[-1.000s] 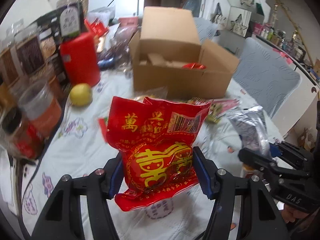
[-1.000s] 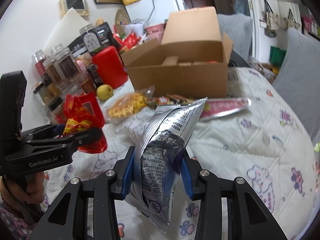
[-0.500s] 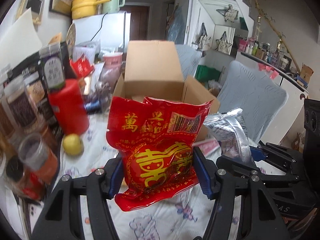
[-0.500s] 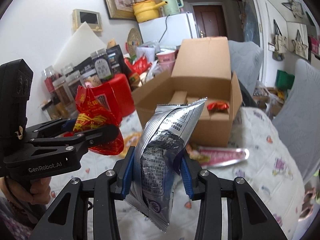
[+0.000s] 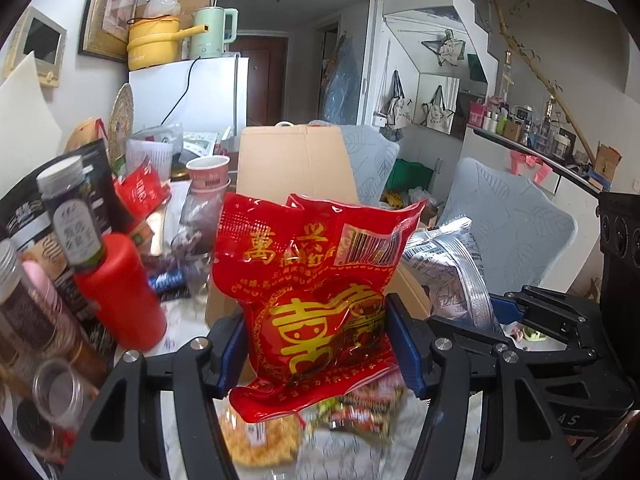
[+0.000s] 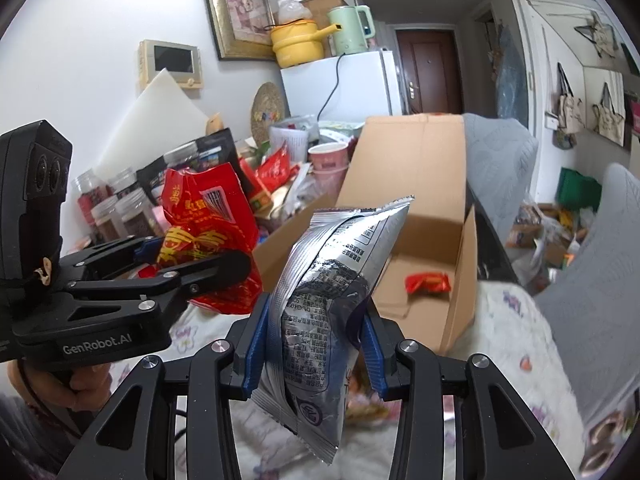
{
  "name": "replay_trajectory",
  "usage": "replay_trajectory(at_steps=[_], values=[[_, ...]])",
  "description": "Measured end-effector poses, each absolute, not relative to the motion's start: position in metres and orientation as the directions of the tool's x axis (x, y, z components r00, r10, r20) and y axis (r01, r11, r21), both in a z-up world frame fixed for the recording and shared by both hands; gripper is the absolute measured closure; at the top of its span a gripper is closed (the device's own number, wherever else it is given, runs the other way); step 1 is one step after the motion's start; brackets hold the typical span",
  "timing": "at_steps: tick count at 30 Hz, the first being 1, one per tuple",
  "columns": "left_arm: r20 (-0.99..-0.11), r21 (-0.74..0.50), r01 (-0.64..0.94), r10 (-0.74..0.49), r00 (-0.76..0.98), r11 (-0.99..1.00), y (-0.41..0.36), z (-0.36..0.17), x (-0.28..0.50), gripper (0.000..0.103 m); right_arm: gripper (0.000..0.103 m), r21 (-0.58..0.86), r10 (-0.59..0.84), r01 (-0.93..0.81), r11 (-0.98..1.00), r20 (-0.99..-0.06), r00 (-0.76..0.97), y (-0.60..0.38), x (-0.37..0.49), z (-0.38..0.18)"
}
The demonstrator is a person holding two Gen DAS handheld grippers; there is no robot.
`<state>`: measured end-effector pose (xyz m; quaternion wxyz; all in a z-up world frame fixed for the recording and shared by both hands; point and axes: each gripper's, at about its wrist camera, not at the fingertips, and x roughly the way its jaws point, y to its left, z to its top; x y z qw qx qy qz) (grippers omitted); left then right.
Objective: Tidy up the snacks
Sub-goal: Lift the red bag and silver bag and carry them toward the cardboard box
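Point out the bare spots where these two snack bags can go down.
The cardboard box is the roomiest: its floor is bare apart from one small red packet. The tablecloth right of the box also looks free. Avoid the left side, crowded with jars and a red canister.

The open cardboard box (image 6: 420, 248) at frame centre has room inside beside one red packet (image 6: 427, 282), while jars (image 5: 24, 312) and a red canister (image 5: 120, 292) crowd the left.

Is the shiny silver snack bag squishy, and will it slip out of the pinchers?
Probably squishy: the silver bag dents inward where the right gripper squeezes it. It looks light, since its top stands up above the jaws. The glossy foil could be slippery, but it is clamped mid-body, so likely secure.
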<state>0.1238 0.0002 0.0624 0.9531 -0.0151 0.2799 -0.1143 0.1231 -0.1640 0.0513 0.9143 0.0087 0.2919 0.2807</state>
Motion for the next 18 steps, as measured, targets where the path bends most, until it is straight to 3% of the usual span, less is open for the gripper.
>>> replay_trajectory(at_steps=[18], values=[[-0.541, -0.032, 0.183, -0.171, 0.823, 0.983, 0.002, 0.062, 0.237, 0.041, 0.062, 0.113, 0.449, -0.470, 0.875, -0.551, 0.704, -0.150, 0.235, 0.059]])
